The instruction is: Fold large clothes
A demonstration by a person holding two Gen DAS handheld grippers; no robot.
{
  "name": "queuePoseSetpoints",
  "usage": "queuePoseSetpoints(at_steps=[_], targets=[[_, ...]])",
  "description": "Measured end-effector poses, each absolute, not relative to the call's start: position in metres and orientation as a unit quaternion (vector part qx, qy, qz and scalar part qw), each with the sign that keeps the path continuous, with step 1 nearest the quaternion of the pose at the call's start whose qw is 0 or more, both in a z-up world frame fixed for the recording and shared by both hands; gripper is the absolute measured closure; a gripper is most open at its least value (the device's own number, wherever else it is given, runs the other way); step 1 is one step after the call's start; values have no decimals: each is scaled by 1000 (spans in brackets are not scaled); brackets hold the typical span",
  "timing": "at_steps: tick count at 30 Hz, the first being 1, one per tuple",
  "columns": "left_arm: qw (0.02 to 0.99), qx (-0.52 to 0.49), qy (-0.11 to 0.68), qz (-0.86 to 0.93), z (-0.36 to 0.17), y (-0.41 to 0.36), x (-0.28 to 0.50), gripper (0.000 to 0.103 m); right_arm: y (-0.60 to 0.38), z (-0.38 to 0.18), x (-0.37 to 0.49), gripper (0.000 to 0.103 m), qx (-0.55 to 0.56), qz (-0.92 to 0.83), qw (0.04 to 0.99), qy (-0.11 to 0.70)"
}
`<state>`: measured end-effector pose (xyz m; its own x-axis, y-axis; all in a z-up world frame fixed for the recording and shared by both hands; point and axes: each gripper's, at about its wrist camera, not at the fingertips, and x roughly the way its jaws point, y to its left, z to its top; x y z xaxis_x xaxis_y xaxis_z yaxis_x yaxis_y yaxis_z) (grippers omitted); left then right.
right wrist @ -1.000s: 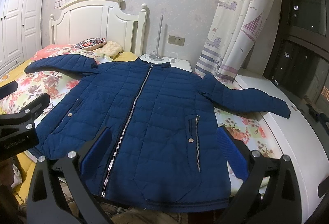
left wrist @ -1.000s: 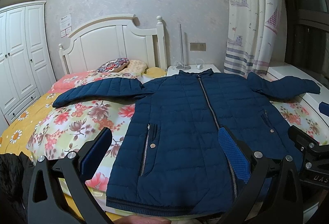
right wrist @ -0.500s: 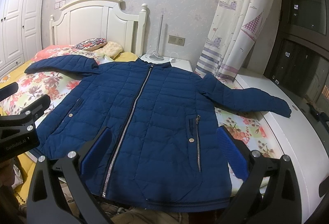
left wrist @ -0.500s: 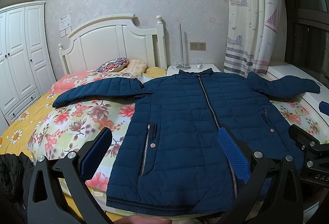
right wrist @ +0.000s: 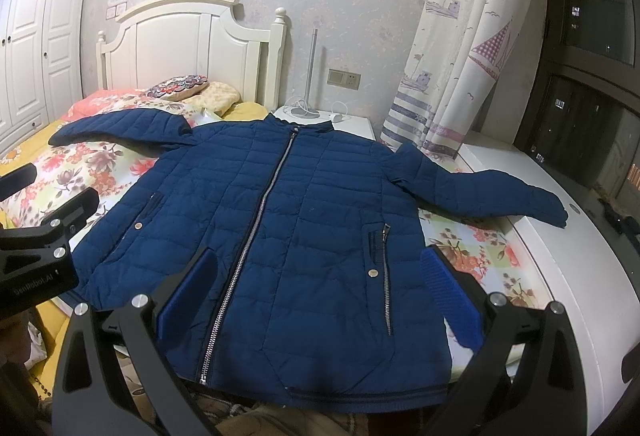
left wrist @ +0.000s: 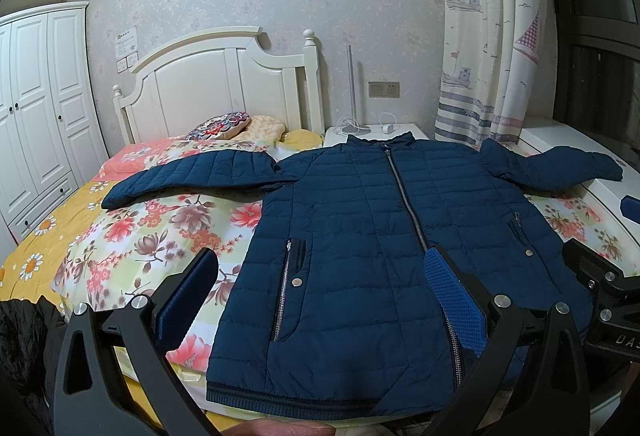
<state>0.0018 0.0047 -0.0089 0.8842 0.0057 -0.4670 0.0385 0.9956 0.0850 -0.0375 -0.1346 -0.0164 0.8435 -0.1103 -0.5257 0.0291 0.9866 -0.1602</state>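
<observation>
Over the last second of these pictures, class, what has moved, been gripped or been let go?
Nothing has visibly changed. The blue jacket still lies flat, zipped and spread on the bed, both sleeves out. The left gripper and right gripper stay open above its hem, holding nothing.

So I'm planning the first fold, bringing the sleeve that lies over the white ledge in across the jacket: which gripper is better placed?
Right. The right gripper hangs open on that sleeve's side; the left gripper is beside the other sleeve.
</observation>
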Motion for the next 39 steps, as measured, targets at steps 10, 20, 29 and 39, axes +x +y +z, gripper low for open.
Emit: queuePoseSetpoints(at_steps=[10,20,29,39], targets=[[969,46,241,-8,-8,5,2,4,-134,-16,-38,2,-72,-36,957,278],[969,46,241,-8,-8,5,2,4,-132,-17,-38,2,-72,-35,957,277],[969,46,241,-8,-8,5,2,4,-133,-17,-38,2,-70,-35,957,278],[969,46,243,-9,-9,4,1,4,-122,-26,-34,2,-69,-34,957,281]])
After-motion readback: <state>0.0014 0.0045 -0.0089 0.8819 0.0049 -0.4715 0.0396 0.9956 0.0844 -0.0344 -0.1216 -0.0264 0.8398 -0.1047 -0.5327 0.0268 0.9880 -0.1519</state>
